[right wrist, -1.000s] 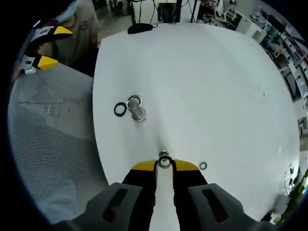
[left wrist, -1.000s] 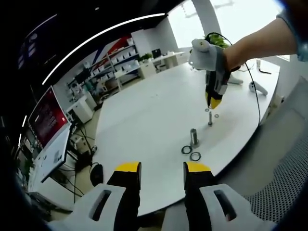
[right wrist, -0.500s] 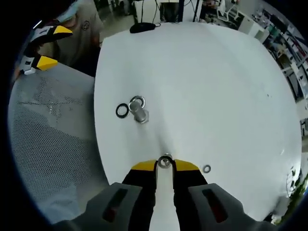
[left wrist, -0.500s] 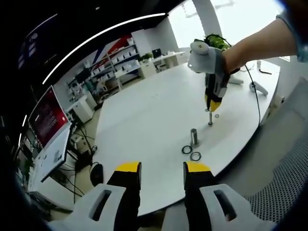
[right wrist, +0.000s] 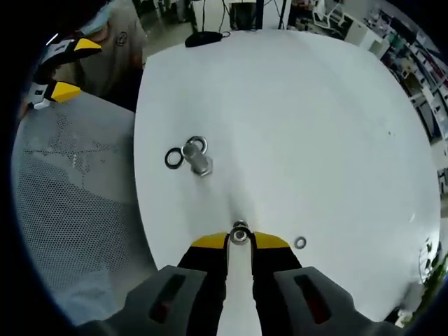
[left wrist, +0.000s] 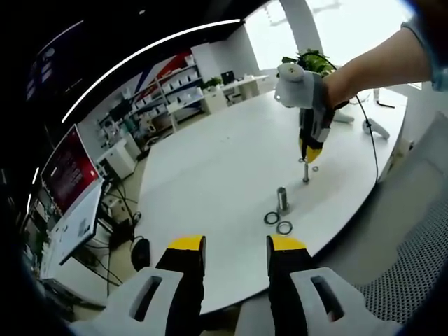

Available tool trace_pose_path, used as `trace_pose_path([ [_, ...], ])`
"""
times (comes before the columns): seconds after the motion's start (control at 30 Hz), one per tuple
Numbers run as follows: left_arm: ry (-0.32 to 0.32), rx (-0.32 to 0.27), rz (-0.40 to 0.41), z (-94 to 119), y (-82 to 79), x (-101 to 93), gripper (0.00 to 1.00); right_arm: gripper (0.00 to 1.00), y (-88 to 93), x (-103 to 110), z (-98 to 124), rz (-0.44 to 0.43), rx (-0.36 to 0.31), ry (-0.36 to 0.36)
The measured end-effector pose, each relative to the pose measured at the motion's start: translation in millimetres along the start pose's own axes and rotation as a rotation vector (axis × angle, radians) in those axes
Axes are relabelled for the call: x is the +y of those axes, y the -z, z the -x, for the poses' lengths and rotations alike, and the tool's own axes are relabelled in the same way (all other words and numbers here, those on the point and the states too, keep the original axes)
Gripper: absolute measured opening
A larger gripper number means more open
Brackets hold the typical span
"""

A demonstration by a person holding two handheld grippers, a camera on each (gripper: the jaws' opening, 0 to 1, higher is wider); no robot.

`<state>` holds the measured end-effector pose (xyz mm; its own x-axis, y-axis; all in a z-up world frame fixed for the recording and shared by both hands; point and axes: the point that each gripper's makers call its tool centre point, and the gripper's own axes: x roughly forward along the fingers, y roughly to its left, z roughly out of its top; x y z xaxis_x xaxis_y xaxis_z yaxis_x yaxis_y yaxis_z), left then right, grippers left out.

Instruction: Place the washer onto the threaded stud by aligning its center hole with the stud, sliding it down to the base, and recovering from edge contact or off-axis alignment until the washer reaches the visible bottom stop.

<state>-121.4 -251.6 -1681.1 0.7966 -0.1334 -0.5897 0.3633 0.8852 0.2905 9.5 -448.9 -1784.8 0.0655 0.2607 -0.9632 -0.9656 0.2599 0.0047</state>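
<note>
The right gripper pinches the washer between its yellow tips directly above the thin threaded stud on the white table, so the step in hand looks like centring the hole before sliding it down. The left gripper hangs back with jaws apart, holding nothing. From above, the washer hides the stud's top, so whether it is threaded on yet is unclear.
</note>
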Motion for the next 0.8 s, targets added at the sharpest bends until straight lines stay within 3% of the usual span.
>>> trace_pose_path([
  [0.8,0.004,0.004,-0.003,-0.1,0.8,-0.4,0.33,0.13,1.7,1.4,-9.4,0.002,0.017,0.000],
])
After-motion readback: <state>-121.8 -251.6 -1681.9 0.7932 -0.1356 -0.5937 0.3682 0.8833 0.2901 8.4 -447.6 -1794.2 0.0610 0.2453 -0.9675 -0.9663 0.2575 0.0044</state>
